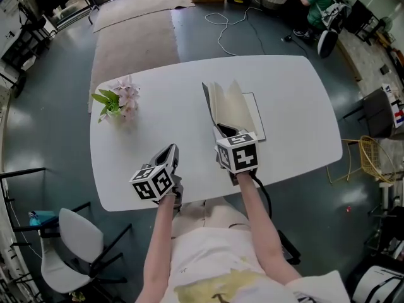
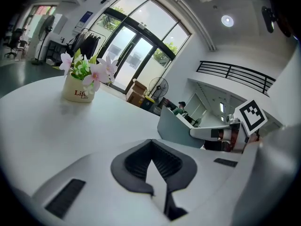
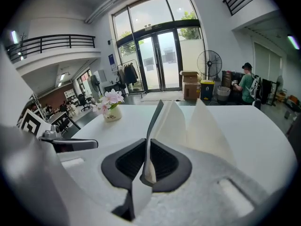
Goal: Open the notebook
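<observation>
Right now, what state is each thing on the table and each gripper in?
Notebook: partly open, cover raised, pages fanned.
Right gripper: shut on the notebook's cover.
Left gripper: shut, empty, clear of the notebook.
Flower pot: upright, apart from both grippers.

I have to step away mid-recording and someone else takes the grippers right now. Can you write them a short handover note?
Left hand-held gripper: shut, empty, over the near part of the white table, clear of the notebook.
Right hand-held gripper: shut on the notebook's grey cover, which stands roughly upright.
Notebook: mid-table, with the flower pot well off to its left.
Done: cover gripped and lifted; a few pages stand fanned up beside it.
Left: lay the cover over, probably toward the flower side, until it rests flat, then release.
</observation>
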Demonstrator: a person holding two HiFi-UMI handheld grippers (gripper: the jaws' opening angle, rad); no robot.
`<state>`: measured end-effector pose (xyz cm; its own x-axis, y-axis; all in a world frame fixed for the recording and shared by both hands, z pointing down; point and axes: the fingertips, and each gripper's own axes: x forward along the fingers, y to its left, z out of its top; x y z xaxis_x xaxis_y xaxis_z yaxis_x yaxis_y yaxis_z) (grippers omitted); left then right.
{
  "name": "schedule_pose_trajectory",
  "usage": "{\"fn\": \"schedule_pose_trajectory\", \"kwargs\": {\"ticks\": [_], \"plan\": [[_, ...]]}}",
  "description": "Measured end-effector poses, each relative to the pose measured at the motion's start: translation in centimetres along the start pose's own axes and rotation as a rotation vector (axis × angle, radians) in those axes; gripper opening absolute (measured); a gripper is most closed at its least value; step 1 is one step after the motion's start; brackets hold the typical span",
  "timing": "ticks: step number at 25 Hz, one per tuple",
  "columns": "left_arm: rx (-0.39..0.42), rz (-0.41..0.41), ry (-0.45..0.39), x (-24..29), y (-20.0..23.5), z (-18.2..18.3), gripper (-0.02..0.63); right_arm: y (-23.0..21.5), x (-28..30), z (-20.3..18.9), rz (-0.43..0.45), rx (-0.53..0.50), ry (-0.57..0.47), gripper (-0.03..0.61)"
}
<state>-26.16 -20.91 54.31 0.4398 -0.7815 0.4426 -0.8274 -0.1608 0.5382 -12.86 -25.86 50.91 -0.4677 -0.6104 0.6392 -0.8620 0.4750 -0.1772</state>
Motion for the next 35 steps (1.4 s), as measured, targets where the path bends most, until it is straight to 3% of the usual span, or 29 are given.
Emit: {"fn": "schedule_pose_trajectory", "kwargs": {"ticks": [21,35], "plan": [[-0.076,0.128,-0.064,-2.8,2.5,-0.5,-0.002,5.4,6.1,-2.9,0.085,-0.156,0.115,0.037],[-0.060,0.057,0.008,-3.4,4.7,-0.3,-0.002,6.3,8.8,-5.2,-0.031,-0.127,0.171,0.040]]}}
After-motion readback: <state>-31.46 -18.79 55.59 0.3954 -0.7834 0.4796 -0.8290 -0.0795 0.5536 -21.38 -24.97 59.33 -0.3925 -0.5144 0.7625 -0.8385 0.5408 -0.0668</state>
